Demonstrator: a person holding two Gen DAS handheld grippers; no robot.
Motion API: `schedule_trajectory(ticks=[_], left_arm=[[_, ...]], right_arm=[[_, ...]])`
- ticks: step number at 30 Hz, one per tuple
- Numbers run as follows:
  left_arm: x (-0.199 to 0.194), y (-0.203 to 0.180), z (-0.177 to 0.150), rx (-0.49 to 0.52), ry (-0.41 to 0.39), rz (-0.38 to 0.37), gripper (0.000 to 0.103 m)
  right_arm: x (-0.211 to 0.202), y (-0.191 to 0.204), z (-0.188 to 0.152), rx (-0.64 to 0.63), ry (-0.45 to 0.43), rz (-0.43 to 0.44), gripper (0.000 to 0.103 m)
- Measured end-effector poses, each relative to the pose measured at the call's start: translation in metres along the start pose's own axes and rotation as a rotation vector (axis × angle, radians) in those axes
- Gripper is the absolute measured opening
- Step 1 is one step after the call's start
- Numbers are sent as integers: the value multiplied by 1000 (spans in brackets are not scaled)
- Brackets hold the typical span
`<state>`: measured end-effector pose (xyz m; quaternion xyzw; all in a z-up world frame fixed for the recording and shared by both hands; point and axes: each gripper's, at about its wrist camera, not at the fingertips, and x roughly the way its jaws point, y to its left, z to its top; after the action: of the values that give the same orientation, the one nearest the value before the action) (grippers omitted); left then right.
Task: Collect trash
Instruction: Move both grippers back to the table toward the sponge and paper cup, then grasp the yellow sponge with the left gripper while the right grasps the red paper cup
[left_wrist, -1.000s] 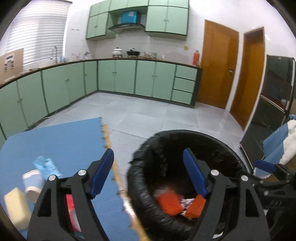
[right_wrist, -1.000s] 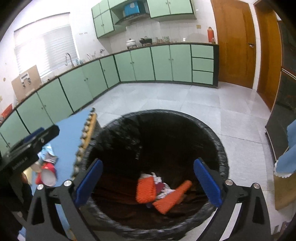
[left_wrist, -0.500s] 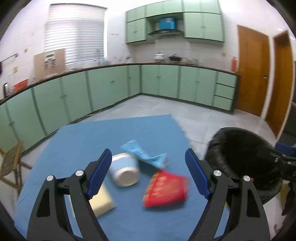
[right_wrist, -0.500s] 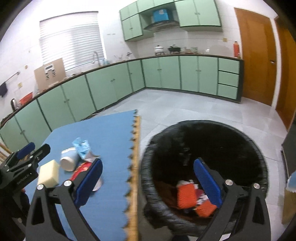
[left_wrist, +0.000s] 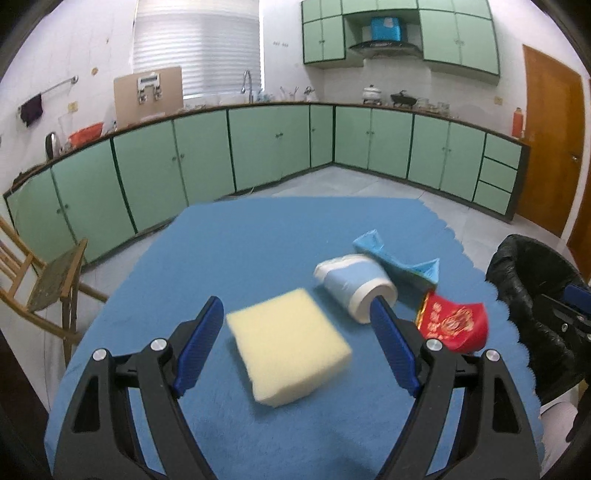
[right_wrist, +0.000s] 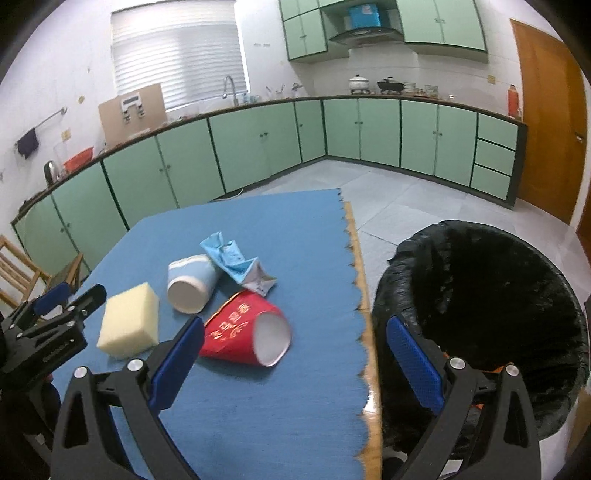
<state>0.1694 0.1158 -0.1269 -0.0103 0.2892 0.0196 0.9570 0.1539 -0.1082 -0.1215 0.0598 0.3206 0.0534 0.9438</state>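
Hand-held gripper on the left is held wide open and empty, framing the yellow sponge lying on the blue counter; red cup sits nearer the open right hand-held gripper

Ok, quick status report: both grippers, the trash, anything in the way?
Left gripper open, sponge between jaws, untouched. Right gripper open, empty, near red cup. Bin beside table, path clear.
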Motion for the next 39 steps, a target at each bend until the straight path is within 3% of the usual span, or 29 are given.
schedule_trajectory(ticks=[7,16,21,29,33,39], left_arm=[[22,4,-15,-24,57,36,85],[51,2,-26,-63,147,55,86],[56,1,-25,-66,159,39,86],[55,8,-25,-89,163,-16,69],[48,20,-20,-96,144,-42,46],[48,33,-21,-112,150,-72,40]], right_arm=[[6,3,-5,-1,25,-5,97],[17,2,-8,-4,46,6,97],[23,2,-10,-7,62,7,97],[31,16,-13,-35,85,23,97],[37,27,-15,-41,92,26,97],[56,53,-18,-52,118,27,97]])
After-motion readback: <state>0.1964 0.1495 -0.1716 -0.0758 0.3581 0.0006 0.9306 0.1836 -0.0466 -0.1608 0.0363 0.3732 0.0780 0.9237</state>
